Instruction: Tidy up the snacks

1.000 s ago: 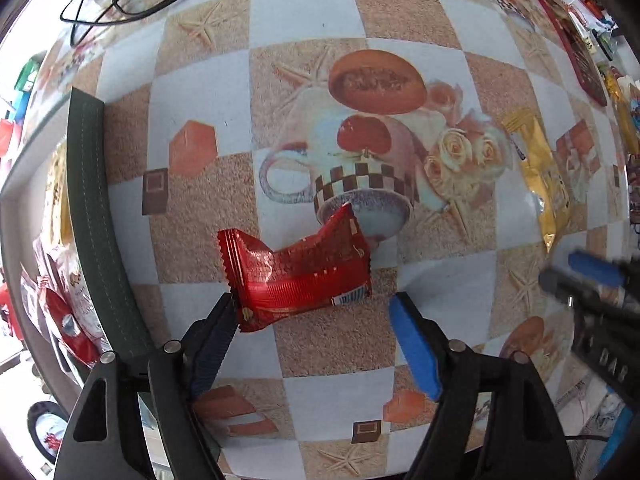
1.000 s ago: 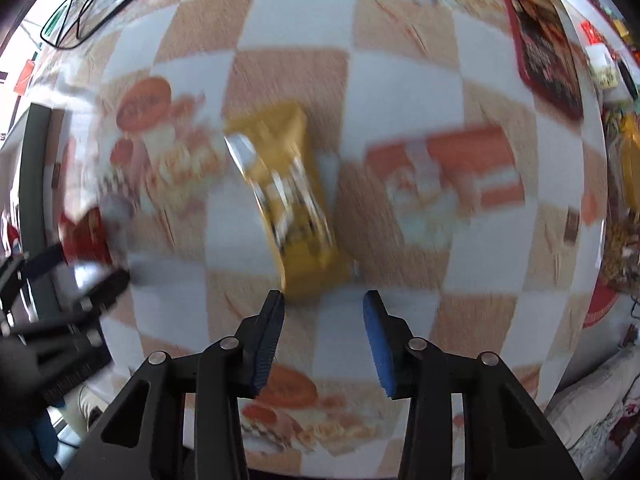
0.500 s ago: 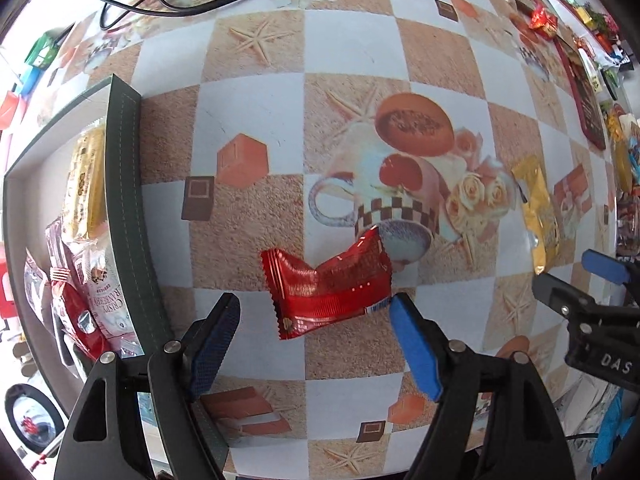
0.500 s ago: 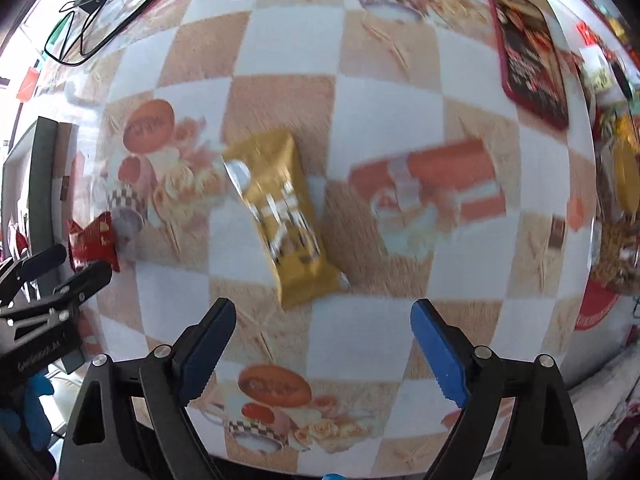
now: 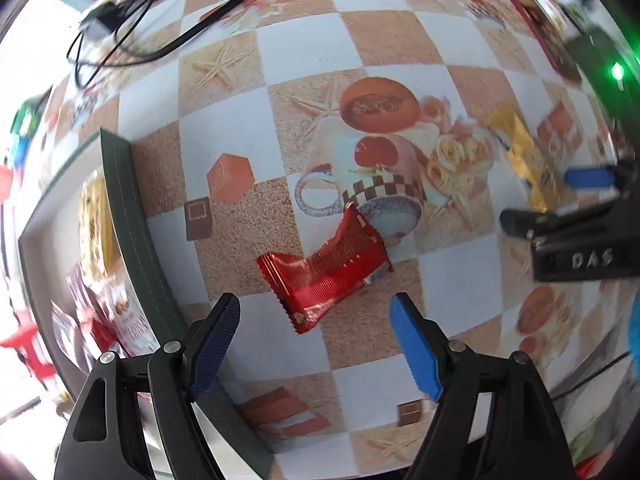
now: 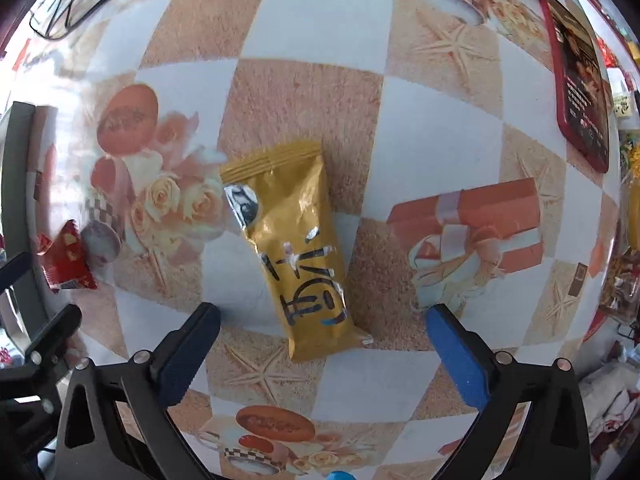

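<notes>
A red snack packet (image 5: 324, 268) lies crumpled on the checked tablecloth, just ahead of my left gripper (image 5: 314, 302). That gripper points down and is open, with no pad touching the packet. A gold snack packet (image 6: 300, 248) lies flat on the cloth, its near end between the fingers of my right gripper (image 6: 323, 309). The right jaws are opening and stand wide, clear of the gold packet on both sides. In the left wrist view the gold packet (image 5: 524, 156) sits at the right, under the right gripper's fingers (image 5: 520, 220).
A box with a dark green rim (image 5: 132, 216) stands at the left and holds several snack packets (image 5: 96, 208). Black cables (image 5: 160, 20) lie at the far left. A flat red pack (image 6: 580, 92) and more snacks (image 6: 624, 280) line the right edge.
The right jaws have spread from narrow to wide, and the gold packet now sits lower, between them. The left gripper has drawn back from the red packet, and more of the box shows.
</notes>
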